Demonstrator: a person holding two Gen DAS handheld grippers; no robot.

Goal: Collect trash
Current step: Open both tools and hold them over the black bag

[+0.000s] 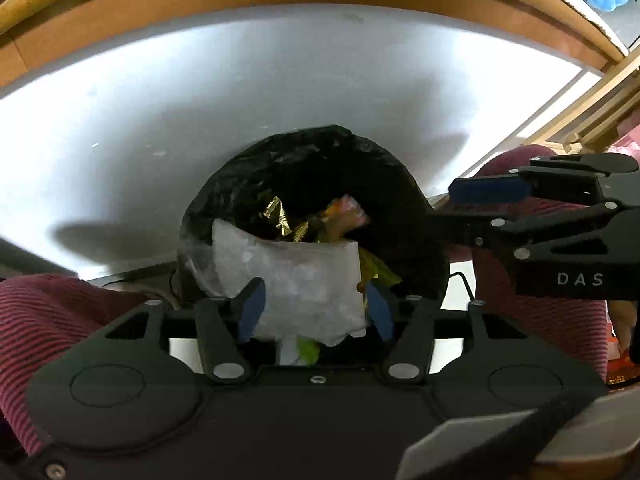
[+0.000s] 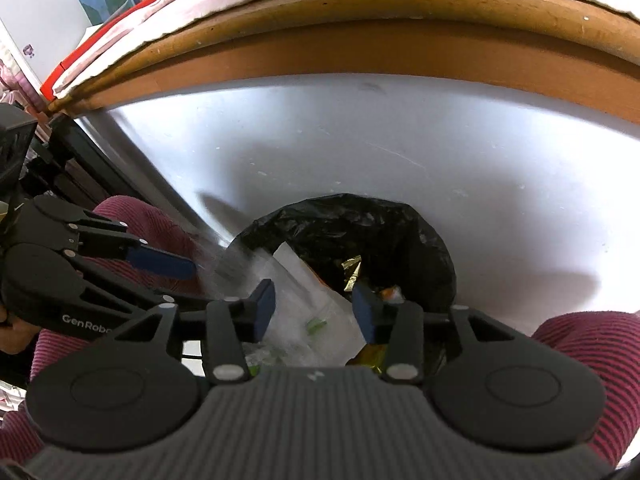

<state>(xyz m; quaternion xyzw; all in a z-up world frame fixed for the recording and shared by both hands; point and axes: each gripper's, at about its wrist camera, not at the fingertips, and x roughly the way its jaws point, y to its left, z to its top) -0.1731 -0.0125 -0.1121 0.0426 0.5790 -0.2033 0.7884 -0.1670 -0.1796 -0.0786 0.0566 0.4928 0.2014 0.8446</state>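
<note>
Two grippers hang over one black trash bag (image 1: 320,184), which sits at the lower centre of both wrist views on a white table (image 1: 160,120). The left gripper (image 1: 314,308) has its blue pads spread on either side of a clear plastic wrapper (image 1: 296,276); the pads do not appear to press on it, and the wrapper lies at the bag's near rim, partly over the opening. The right gripper (image 2: 314,306) is likewise spread, nothing pinched between its pads, pointing down into the bag's mouth.

Step in hand, as judged: release of trash into the bag. To do it well, both grippers should hold over the mouth until the wrapper has dropped clear of the pads. The wrapper is wide and light, so it is likely to catch on the rim; a nudge inward would seat it. The bag has no visible stiff support, so pushing on its edge may collapse the opening.

Count: one bag; one clear wrapper; one gold foil scrap (image 1: 280,216); one orange wrapper (image 1: 344,210), blurred; at least two green scraps, the one in the right view (image 2: 317,324) lying on the clear plastic. No loose trash shows on the table. Striped maroon sleeves (image 1: 52,312) flank the lower corners.
</note>
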